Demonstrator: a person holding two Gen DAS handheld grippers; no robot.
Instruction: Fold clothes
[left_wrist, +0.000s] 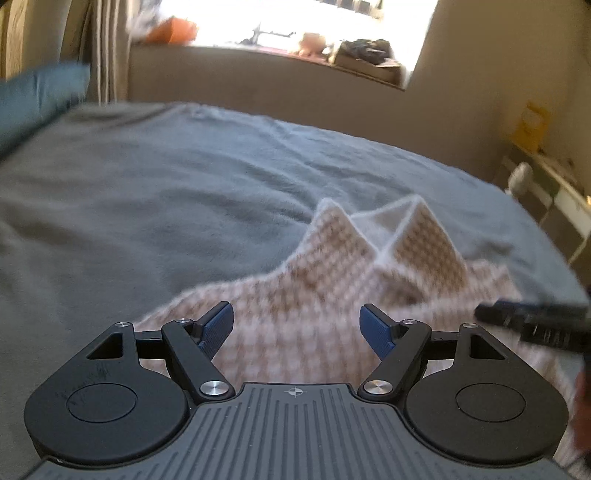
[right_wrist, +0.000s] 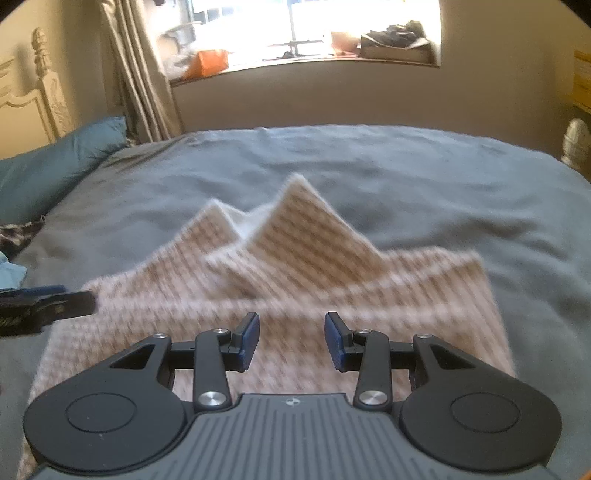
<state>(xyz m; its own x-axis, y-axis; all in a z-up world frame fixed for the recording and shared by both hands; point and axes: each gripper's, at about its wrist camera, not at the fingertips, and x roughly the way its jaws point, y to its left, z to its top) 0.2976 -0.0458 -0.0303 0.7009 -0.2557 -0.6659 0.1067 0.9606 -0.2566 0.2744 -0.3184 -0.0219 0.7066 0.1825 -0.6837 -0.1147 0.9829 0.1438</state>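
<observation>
Noted left gripper (left_wrist: 296, 325) and right gripper (right_wrist: 291, 340) both agape, empty, above houndstooth garment (right_wrist: 303, 266) (blurred) at frame centre on grey bedspread (right_wrist: 406, 173).

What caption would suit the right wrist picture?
Open right tongs hover over a brown-and-white houndstooth cloth on a grey bedspread.

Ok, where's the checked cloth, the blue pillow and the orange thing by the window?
checked cloth (right_wrist: 310, 236): right wrist view, on its taller raised peak.
blue pillow (right_wrist: 62, 162): right wrist view, on its middle.
orange thing (right_wrist: 208, 61): right wrist view, on its side facing us.
</observation>
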